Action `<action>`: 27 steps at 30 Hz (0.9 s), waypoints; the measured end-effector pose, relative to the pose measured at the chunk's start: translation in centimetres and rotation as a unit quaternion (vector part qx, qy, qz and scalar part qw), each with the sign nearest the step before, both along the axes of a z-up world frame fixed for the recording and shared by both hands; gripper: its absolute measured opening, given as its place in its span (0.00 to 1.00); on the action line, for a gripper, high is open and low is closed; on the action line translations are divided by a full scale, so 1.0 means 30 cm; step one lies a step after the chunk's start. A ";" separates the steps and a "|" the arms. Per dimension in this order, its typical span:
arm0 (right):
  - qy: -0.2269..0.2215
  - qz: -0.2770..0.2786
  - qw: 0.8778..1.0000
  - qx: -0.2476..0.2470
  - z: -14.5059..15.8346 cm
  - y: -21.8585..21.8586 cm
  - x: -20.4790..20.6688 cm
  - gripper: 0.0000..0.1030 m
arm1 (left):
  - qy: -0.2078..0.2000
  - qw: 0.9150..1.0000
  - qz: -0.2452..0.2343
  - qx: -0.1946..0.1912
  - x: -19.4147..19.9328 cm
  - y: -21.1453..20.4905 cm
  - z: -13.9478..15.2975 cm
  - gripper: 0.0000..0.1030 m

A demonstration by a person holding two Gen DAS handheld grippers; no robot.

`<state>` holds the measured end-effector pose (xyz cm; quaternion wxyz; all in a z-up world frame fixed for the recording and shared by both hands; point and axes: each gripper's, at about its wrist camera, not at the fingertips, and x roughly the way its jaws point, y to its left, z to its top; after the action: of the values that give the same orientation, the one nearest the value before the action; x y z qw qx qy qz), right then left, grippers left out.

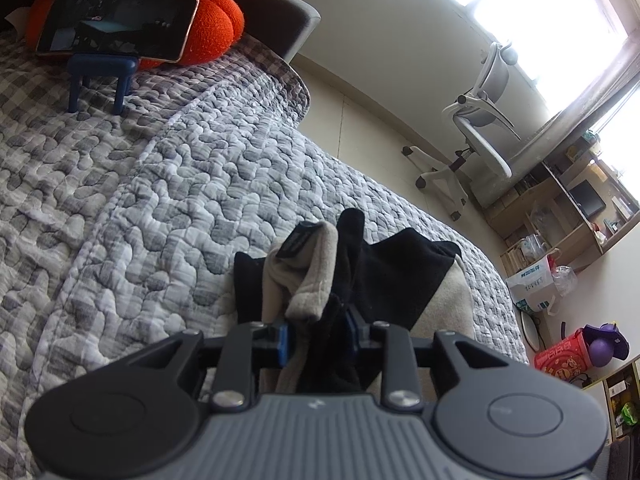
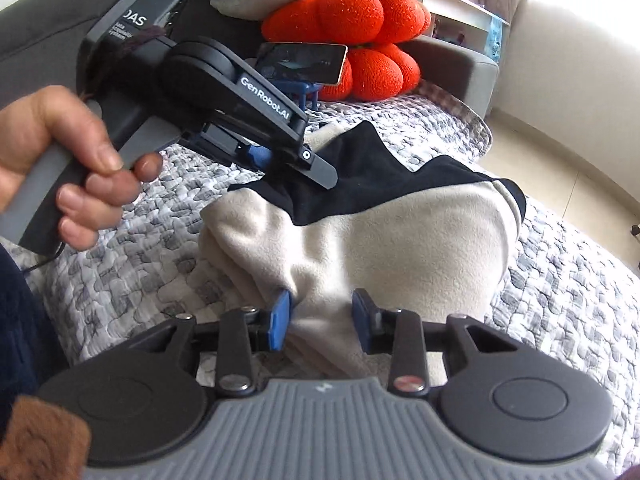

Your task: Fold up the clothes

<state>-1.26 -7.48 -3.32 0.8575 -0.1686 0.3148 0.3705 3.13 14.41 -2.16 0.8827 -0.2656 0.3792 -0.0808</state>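
A beige and black fleece garment [image 2: 380,248] lies partly folded on the grey quilted bed [image 1: 160,180]. In the left wrist view my left gripper [image 1: 318,332] is shut on a bunched-up wad of its black and beige cloth [image 1: 316,280], which stands up above the blue pads. The right wrist view shows that gripper [image 2: 316,172], held by a hand [image 2: 72,152], at the garment's black part. My right gripper [image 2: 322,316] straddles a thick beige fold at the near edge. Cloth fills the gap and both pads [image 2: 280,320] touch it.
A phone [image 1: 116,24] rests on a small blue stand in front of orange cushions [image 1: 216,20] at the head of the bed. The bed edge drops to the floor on the right, where an office chair [image 1: 480,120], shelves [image 1: 560,220] and bags [image 1: 532,284] stand.
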 end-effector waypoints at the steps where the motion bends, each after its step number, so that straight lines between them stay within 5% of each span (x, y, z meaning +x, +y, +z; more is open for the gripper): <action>1: -0.001 0.000 1.000 0.000 0.000 0.000 -0.003 0.35 | -0.010 1.000 0.005 -0.004 -0.007 0.005 0.012 0.37; 2: -0.002 0.000 1.000 -0.001 0.000 0.001 -0.007 0.35 | -0.023 1.000 0.010 -0.004 -0.016 0.010 0.028 0.48; 4: 0.000 -0.001 1.000 0.001 0.001 -0.003 -0.007 0.35 | -0.056 0.998 0.013 0.008 -0.039 0.011 0.069 0.53; 14: 0.014 -0.004 1.000 0.006 0.006 -0.020 0.013 0.35 | -0.122 0.987 -0.070 0.083 -0.080 -0.104 0.124 0.50; 21: 0.003 -0.002 0.999 0.049 0.053 -0.066 0.006 0.35 | -0.059 0.985 -0.075 0.142 -0.039 -0.130 0.062 0.45; 27: 0.014 -0.045 0.995 0.086 0.080 -0.125 0.048 0.35 | -0.036 0.976 -0.070 0.202 -0.028 -0.135 0.038 0.43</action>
<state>0.17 -11.25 -0.92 0.8802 -0.0746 0.3008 0.3594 2.30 10.36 -1.01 0.9232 -0.0514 0.3736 -0.0734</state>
